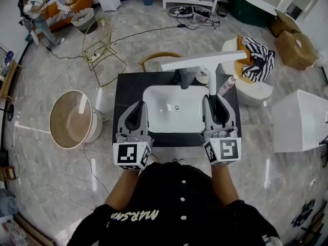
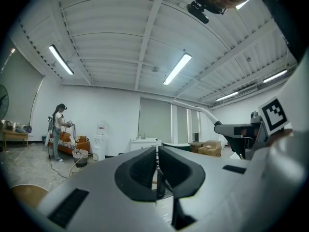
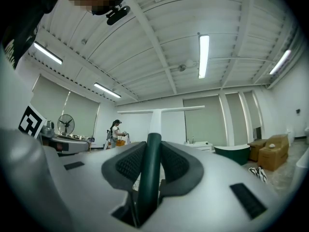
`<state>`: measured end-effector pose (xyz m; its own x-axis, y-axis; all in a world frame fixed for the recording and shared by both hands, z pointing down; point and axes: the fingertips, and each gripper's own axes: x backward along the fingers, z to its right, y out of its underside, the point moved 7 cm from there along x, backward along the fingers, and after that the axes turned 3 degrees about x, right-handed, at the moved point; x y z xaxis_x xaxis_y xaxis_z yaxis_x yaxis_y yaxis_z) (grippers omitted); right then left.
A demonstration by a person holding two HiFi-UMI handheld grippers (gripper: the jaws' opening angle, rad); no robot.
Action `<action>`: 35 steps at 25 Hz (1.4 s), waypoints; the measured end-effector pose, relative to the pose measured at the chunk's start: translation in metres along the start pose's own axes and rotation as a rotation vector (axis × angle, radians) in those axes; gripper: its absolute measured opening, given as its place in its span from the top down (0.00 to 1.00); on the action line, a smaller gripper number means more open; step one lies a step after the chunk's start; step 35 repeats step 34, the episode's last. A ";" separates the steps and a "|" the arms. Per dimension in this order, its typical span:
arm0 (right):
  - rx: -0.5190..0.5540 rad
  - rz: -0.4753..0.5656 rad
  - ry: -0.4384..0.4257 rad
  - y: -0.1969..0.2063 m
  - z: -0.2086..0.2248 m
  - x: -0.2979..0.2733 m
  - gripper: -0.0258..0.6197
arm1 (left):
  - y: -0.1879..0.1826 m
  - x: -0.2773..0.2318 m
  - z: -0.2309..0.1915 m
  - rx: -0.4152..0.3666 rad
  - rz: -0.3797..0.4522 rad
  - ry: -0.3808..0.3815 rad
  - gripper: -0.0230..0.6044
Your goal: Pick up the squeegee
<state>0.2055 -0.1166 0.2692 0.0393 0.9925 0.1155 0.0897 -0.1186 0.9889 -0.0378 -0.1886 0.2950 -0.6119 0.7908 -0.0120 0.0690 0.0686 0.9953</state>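
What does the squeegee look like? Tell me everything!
The squeegee is T-shaped: a long white bar on a white stem, then a dark green handle, plastic-looking. It is lifted in the air, bar at the far end, roughly level. The right gripper clamps the green handle between its black pads; nothing else touches it. In the head view it shows over the far side of the sink.

Big open hall staged as mock home: marble floor (image 1: 51, 178), sink (image 1: 159, 99) in black counter (image 1: 128, 86), bathtub (image 1: 251, 6), sofa (image 1: 66, 9), cardboard boxes (image 1: 294, 47), loose cables (image 1: 143, 33), strip lights (image 2: 177, 68) on ribbed ceiling.
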 end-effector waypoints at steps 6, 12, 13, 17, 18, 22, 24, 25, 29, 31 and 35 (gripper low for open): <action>-0.003 -0.003 0.001 0.001 0.001 0.001 0.82 | -0.003 0.000 0.004 -0.005 0.010 0.005 0.93; -0.011 0.006 0.001 -0.003 0.000 0.002 0.82 | -0.008 0.002 0.005 -0.013 0.017 0.009 0.93; -0.011 0.009 0.001 -0.003 0.000 0.003 0.82 | -0.007 0.002 0.006 -0.014 0.017 0.010 0.93; -0.005 0.008 0.002 -0.004 0.000 0.005 0.82 | -0.008 0.004 0.009 -0.015 0.021 0.015 0.93; -0.004 0.008 0.001 -0.004 0.000 0.005 0.82 | -0.009 0.004 0.010 -0.014 0.022 0.015 0.93; -0.004 0.008 -0.002 -0.002 -0.002 0.005 0.82 | -0.008 0.005 0.011 -0.013 0.018 0.013 0.93; -0.004 0.008 -0.006 -0.002 -0.004 0.005 0.82 | -0.006 0.007 0.011 -0.013 0.016 0.013 0.93; -0.004 0.007 -0.008 -0.002 -0.005 0.006 0.82 | -0.006 0.008 0.011 -0.013 0.015 0.013 0.93; 0.001 0.008 -0.012 -0.003 -0.006 0.007 0.82 | -0.006 0.009 0.014 -0.013 0.012 0.016 0.93; 0.007 0.009 -0.013 -0.003 -0.005 0.008 0.82 | -0.004 0.009 0.015 -0.006 0.009 0.017 0.93; 0.012 0.009 -0.017 -0.002 -0.007 0.010 0.82 | 0.000 0.010 0.016 0.003 0.001 0.018 0.93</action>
